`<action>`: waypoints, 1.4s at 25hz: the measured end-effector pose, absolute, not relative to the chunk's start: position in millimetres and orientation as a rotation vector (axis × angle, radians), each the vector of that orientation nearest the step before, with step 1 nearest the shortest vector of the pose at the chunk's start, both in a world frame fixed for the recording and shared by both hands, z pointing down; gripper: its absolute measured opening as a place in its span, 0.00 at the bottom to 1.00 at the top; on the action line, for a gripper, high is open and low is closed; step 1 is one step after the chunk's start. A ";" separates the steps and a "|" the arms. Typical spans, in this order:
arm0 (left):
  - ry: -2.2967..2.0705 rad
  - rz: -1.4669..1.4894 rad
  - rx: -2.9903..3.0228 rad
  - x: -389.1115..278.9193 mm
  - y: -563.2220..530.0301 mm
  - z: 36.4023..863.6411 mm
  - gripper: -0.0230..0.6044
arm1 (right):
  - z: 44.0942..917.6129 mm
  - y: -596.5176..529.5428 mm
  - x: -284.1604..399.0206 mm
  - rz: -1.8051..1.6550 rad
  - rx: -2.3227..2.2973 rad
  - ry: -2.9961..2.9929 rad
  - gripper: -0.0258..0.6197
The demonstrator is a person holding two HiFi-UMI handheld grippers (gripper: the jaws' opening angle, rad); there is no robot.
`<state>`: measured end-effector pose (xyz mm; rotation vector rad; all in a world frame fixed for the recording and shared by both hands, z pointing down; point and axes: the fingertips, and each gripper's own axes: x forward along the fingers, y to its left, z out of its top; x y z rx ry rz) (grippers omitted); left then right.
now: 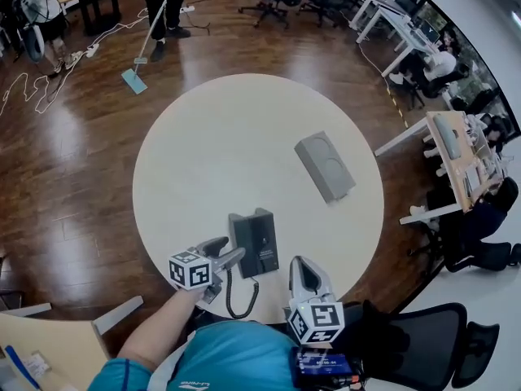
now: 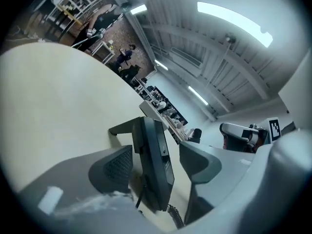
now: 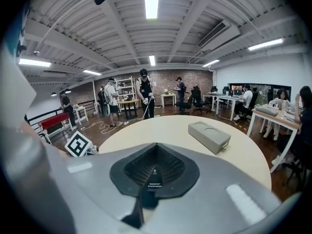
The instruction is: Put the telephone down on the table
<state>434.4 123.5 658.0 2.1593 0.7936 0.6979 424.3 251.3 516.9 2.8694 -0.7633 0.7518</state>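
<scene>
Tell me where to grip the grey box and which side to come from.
Grip the box across its narrow width, jaws on the two long side walls near the middle. It lies flat and slanted on the table, so probably come from above with the right hand-held gripper, turned to match the slant. Those walls look flat and parallel.

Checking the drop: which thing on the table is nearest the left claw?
The dark telephone, right beside the left claw; the grey box lies farther off.

Grey box with two round recesses (image 1: 324, 166), black office chair (image 1: 435, 336), mop (image 1: 134, 80) on wooden floor (image 1: 73, 177), side desk (image 1: 452, 141)
</scene>
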 end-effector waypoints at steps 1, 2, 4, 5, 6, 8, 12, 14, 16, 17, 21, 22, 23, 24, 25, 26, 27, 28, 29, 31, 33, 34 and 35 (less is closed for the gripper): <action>0.802 0.710 2.120 436.7 125.2 662.9 0.50 | 518.1 251.6 424.3 0.768 2.865 -0.749 0.03; 0.810 0.719 2.085 439.1 126.8 667.0 0.51 | 519.1 251.6 424.5 0.783 2.861 -0.737 0.03; 0.822 0.739 2.029 444.9 128.9 673.5 0.52 | 520.3 250.0 426.2 0.802 2.857 -0.722 0.03; 0.827 0.749 2.007 447.7 130.2 676.8 0.52 | 521.0 249.1 427.6 0.807 2.855 -0.717 0.03; 0.832 0.760 1.987 450.2 132.3 680.1 0.52 | 522.2 248.9 428.9 0.813 2.853 -0.712 0.03; 0.847 0.778 1.955 454.0 138.8 686.4 0.53 | 524.9 250.0 431.7 0.829 2.848 -0.695 0.03; 0.875 0.777 1.894 463.0 151.4 688.0 0.54 | 526.9 251.3 436.9 0.850 2.840 -0.664 0.03; 0.894 0.778 1.869 469.2 158.3 687.4 0.54 | 528.0 251.0 439.7 0.853 2.842 -0.656 0.03; 0.912 0.784 1.843 475.3 166.1 687.8 0.54 | 529.9 251.6 442.1 0.861 2.846 -0.648 0.03; 0.921 0.786 1.830 478.1 169.9 687.7 0.54 | 530.7 252.0 443.3 0.866 2.846 -0.644 0.03; 0.938 0.769 1.761 488.0 181.2 686.0 0.53 | 531.6 252.5 448.0 0.878 2.845 -0.627 0.03; 0.940 0.759 1.739 490.3 183.5 685.2 0.53 | 531.8 252.5 448.4 0.881 2.844 -0.621 0.03; 0.944 0.751 1.720 492.2 185.7 684.2 0.53 | 532.3 252.7 448.1 0.887 2.843 -0.615 0.03; 0.952 0.745 1.709 493.5 187.7 683.1 0.53 | 533.4 253.1 447.2 0.895 2.842 -0.608 0.03; 0.963 0.742 1.704 494.2 189.3 682.0 0.53 | 535.0 253.7 445.7 0.906 2.843 -0.600 0.03; 0.981 0.738 1.706 494.1 190.6 681.0 0.51 | 537.1 254.5 444.0 0.918 2.844 -0.591 0.03; 1.002 0.735 1.713 493.5 191.9 680.5 0.49 | 539.6 255.6 442.5 0.931 2.846 -0.583 0.03; 1.022 0.733 1.726 493.1 193.3 680.5 0.43 | 542.2 257.2 441.4 0.946 2.849 -0.575 0.03; 1.034 0.733 1.740 493.3 194.5 681.0 0.34 | 545.0 259.2 440.9 0.962 2.853 -0.567 0.03; 1.041 0.734 1.767 495.4 195.9 682.3 0.31 | 549.1 263.2 441.3 0.988 2.869 -0.546 0.03; 1.065 0.739 1.784 494.5 197.3 681.1 0.28 | 549.5 264.5 441.8 0.995 2.881 -0.525 0.03; 1.093 0.738 1.789 492.1 198.6 677.9 0.28 | 549.3 264.1 441.4 0.994 2.884 -0.518 0.03; 1.127 0.734 1.791 489.3 200.6 673.1 0.28 | 549.3 263.5 440.9 0.992 2.885 -0.515 0.03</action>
